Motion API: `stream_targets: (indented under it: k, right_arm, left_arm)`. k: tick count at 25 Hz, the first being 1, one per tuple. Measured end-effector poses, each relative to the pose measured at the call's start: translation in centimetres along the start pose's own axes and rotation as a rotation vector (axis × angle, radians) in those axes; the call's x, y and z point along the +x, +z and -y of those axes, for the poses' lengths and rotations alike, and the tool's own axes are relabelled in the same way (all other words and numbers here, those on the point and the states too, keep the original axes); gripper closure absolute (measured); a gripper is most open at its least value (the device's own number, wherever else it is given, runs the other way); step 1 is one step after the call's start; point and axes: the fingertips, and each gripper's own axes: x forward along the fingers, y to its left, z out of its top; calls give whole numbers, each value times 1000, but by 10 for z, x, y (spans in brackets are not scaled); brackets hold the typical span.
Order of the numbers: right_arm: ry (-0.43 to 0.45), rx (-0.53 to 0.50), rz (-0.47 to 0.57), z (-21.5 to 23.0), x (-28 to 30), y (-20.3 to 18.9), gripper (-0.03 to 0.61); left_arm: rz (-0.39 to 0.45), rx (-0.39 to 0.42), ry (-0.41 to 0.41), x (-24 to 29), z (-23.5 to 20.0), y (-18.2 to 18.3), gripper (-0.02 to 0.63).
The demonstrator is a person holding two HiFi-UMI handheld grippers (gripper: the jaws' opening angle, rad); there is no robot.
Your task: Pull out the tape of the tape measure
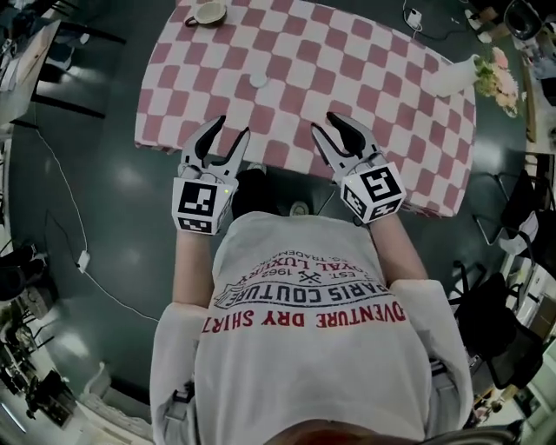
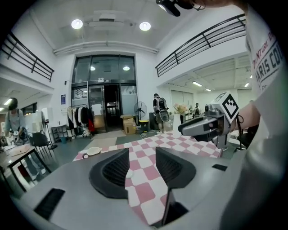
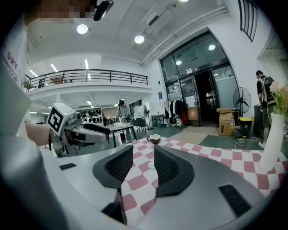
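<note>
**Head view: left gripper (image 1: 230,130) and right gripper (image 1: 327,123) both open at the near edge of the checked surface (image 1: 365,78); tape measure (image 1: 258,79) lies alone**

At the far left corner of the pink-and-white checked surface stands a cup (image 1: 208,12) on a saucer. Nearer the person, the left gripper is held in front of the white shirt (image 1: 304,348). Its marker cube (image 1: 201,205) faces up and its tips reach the near edge of the cloth. In the left gripper view its dark fingers (image 2: 114,170) stand apart with nothing gripped. Only the checked cloth shows through the gap.

The tape measure, a small round white object, lies on the cloth toward the far side. It is roughly midway between the two grippers from left to right and well apart from both. Each gripper view shows it as a small pale disc far off, seen through the gap.

The right gripper is held level with the left one, its cube (image 1: 375,191) angled outward. In the right gripper view its fingers (image 3: 168,168) are likewise spread and empty. The two grippers are apart and each appears side-on in the other's view.

At the far right edge a white vase (image 1: 450,76) holds pale flowers (image 1: 497,80).
</note>
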Motion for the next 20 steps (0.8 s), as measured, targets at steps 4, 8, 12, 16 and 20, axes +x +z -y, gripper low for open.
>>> stream_targets:
  k: [4,8,12,16,20]
  right_arm:
    - [-24,23,-48,14,34,1,419]
    - [-49,64,-108,22,68,-6,419]
    - [-90,112,-122,37,106,-17,418]
    - [-131,113,-183,49,132,-42,418]
    - [-194,125,-240,59,144,-63,419]
  left_arm:
    - [-50,44,-117,46,-20,-9,416]
    - [-119,36,-240,87,-36,-30,416]
    - [-198,78,-352,125,-53,-58,416]
    - [-284,142,-466,158,-60,-90,416]
    - [-355,215,-583,182,-59,-114,400]
